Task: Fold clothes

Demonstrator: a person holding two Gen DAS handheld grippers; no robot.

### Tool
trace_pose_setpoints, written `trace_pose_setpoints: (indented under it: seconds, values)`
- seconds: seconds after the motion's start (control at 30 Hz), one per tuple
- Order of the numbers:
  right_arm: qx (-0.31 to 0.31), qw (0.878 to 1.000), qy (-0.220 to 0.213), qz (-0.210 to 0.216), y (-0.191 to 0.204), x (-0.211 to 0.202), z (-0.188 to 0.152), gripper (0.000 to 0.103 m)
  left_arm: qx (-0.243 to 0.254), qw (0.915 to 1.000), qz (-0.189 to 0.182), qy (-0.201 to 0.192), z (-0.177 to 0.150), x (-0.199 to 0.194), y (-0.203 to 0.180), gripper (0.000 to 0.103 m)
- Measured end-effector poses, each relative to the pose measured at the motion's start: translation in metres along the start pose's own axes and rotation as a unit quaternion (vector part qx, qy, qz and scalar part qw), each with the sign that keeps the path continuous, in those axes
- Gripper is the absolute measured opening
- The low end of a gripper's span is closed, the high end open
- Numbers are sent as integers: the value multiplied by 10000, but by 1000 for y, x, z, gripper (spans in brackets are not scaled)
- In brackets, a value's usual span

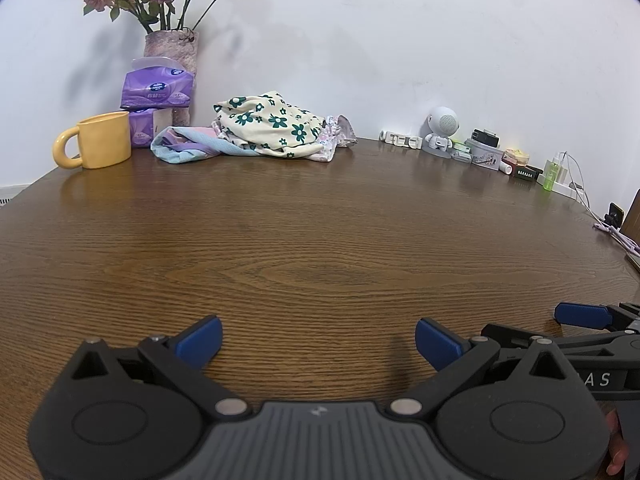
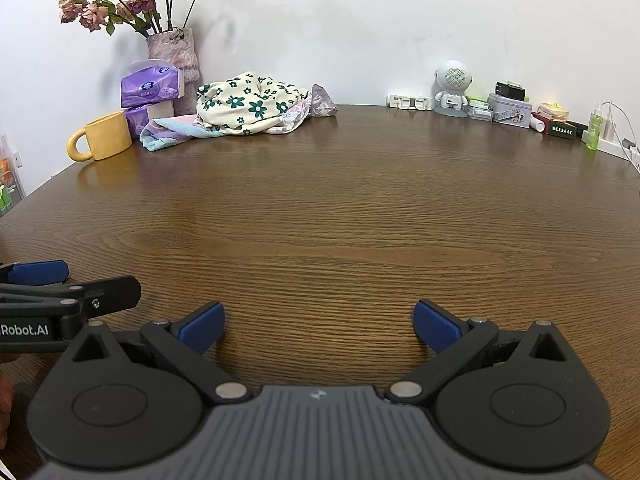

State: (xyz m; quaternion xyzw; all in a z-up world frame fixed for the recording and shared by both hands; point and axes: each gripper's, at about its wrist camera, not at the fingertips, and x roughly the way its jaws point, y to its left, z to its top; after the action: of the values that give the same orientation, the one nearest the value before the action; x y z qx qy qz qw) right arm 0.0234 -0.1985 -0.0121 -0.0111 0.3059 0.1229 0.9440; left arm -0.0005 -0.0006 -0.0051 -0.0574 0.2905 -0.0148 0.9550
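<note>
A heap of clothes (image 1: 264,128) lies at the far side of the brown wooden table (image 1: 320,240), against the wall. On top is a cream cloth with dark green flowers (image 2: 248,104); under it lie pale blue and pink pieces (image 2: 168,130). My left gripper (image 1: 319,342) hovers low over the near part of the table, open, nothing between its blue pads. My right gripper (image 2: 319,322) stands beside it, also open and empty. Both are far from the heap. The right gripper's blue fingertip (image 1: 584,316) shows at the left wrist view's right edge.
A yellow mug (image 1: 98,146), purple tissue packs (image 1: 158,92) and a vase of dried roses (image 1: 172,46) stand left of the heap. A white robot figure (image 2: 452,86), small boxes, a green bottle (image 2: 595,128) and cables line the back right. Bare wood lies between grippers and heap.
</note>
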Motion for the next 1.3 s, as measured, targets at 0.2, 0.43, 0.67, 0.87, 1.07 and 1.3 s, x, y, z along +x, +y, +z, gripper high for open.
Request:
trace_pose_setpoints:
  seconds: [0.2,0.43,0.67,0.87,1.07,1.3]
  values:
    - [171,9998,-81,24,-4,-2,-1,103,2,10000,6,-4,0,0,0,103]
    - [205,9997,-93,9,-5,-3,-1,103,-1,10000,5,-8,0,0,0,103]
    - [213,9997,-97,14,-5,-3,-1,103,0,10000,11,-9,-1,0,0,103]
    - [215,9997,-99,10,-3,-3,-2,103,-1,10000,11,-10,-1,0,0,103]
    - [204,9997,-92,4,-3,-3,-2,103,-2,10000,14,-11,-1,0,0,103]
    - [201,9998,-89,3,-2,-3,-2,103,1,10000,18,-10,-1,0,0,103]
